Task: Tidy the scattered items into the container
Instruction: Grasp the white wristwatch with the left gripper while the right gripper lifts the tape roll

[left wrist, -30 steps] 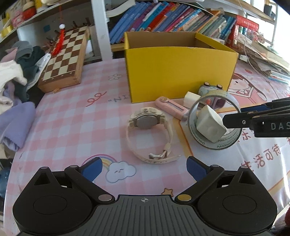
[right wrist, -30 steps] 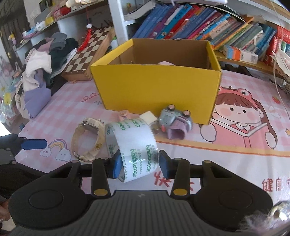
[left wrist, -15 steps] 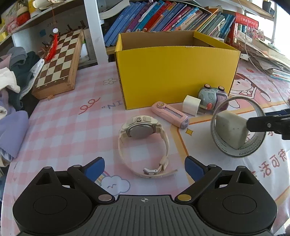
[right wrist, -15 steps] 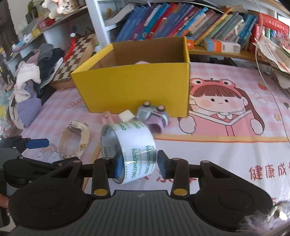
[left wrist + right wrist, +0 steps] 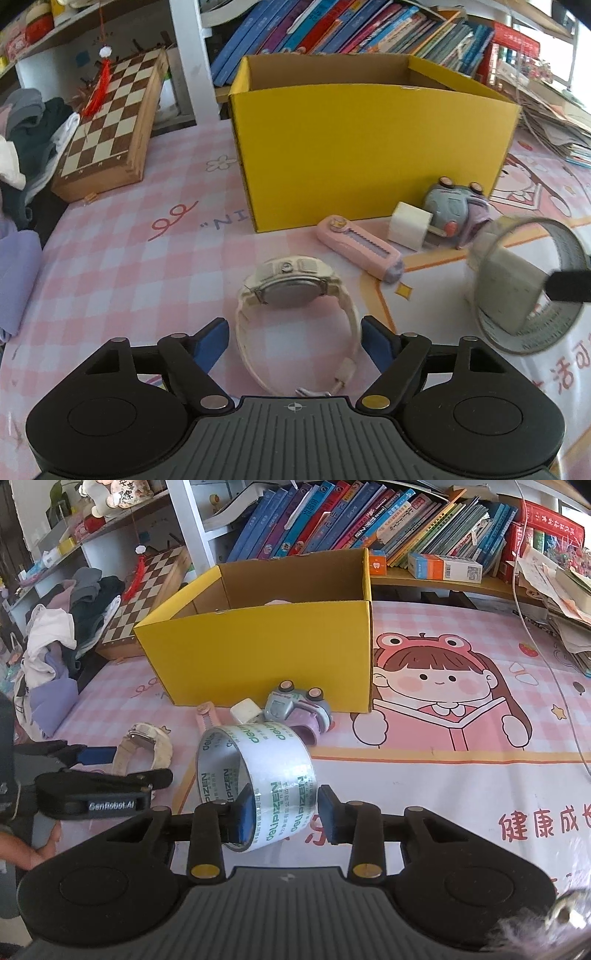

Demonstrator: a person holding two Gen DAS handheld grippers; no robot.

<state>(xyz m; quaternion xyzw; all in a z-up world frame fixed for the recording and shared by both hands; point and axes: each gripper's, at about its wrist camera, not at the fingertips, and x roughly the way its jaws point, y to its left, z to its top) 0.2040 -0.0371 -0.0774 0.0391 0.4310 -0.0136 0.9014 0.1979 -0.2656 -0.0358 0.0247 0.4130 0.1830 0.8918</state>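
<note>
A yellow cardboard box stands open on the pink mat; it also shows in the right wrist view. My right gripper is shut on a roll of clear tape, held above the mat; the roll also shows at the right of the left wrist view. My left gripper is open, its blue pads either side of a cream wristwatch lying on the mat. A pink utility knife, a white cube and a grey toy car lie before the box.
A wooden chessboard leans at the back left beside a heap of clothes. Bookshelves run behind the box. Stacked papers lie at the right edge.
My left gripper has moved forward so its pads flank the watch. My right gripper has carried the tape roll up and to the right.
</note>
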